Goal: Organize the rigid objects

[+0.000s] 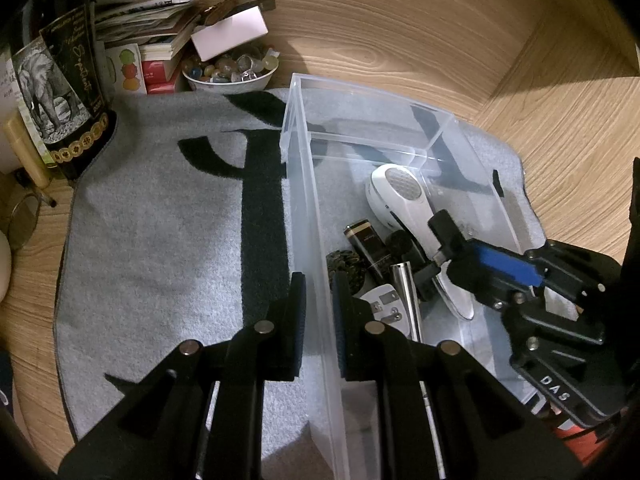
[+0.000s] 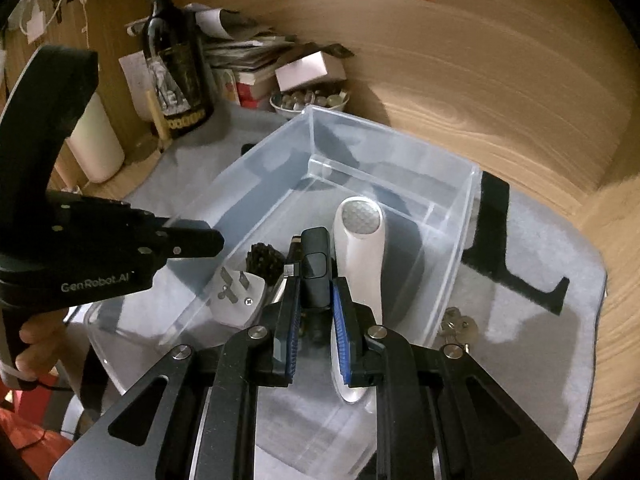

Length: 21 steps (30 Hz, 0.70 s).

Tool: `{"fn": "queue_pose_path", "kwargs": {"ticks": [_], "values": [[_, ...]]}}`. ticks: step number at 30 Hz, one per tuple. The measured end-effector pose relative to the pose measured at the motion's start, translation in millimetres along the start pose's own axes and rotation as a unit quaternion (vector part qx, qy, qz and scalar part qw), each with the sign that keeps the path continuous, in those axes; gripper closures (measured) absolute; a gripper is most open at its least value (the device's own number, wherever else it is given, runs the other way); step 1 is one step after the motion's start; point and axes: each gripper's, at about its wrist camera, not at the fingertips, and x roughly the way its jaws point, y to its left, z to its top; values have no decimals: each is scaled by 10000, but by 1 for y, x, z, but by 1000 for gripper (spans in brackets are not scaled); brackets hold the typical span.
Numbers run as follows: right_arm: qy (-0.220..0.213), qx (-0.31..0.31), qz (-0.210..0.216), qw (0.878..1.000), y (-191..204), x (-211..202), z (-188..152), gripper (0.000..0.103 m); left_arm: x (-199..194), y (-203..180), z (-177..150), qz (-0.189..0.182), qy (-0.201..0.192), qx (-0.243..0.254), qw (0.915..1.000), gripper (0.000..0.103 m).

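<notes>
A small black adapter with a metal plug tip (image 2: 315,268) sits clamped between the blue pads of the right gripper (image 2: 316,312), held just above the contents of the clear plastic bin (image 1: 304,208). In the left wrist view the same adapter (image 1: 446,232) hangs over the middle of the bin, with the right gripper (image 1: 460,258) reaching in from the right.

Inside the bin, a white handheld device with a round textured head (image 1: 400,196) lies toward the far end, its handle running back under the adapter. Near it lie a black rectangular lighter with a gold band (image 1: 366,248), a dark beaded bracelet (image 1: 346,268), a silver metal tube (image 1: 406,292) and a white wall plug with metal prongs (image 1: 386,304), all bunched at the near end.

The left gripper (image 1: 320,320) is closed onto the bin's left wall, one finger outside and one inside.

The bin rests on a grey cloth with black markings (image 1: 160,240) spread over a wooden table (image 1: 400,32). A set of keys (image 2: 456,328) lies on the cloth just right of the bin. At the far left stand a dark wine bottle with an elephant label (image 1: 56,92), a stack of papers and books (image 1: 148,24), and a white bowl of glass stones (image 1: 230,70).
</notes>
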Motion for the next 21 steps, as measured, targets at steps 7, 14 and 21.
{"fn": "queue_pose_path", "kwargs": {"ticks": [7,14,21], "values": [[-229,44,-26,9997,-4,-12,1,88,0,0,0,3,2,2,10000,91],[-719,635,-232,9951,-42,-47,3,86,0,0,0,3,2,3,10000,91],[-720,1117,-671,9889,-85,-52,-10,79,0,0,0,1,1,2,10000,91]]}}
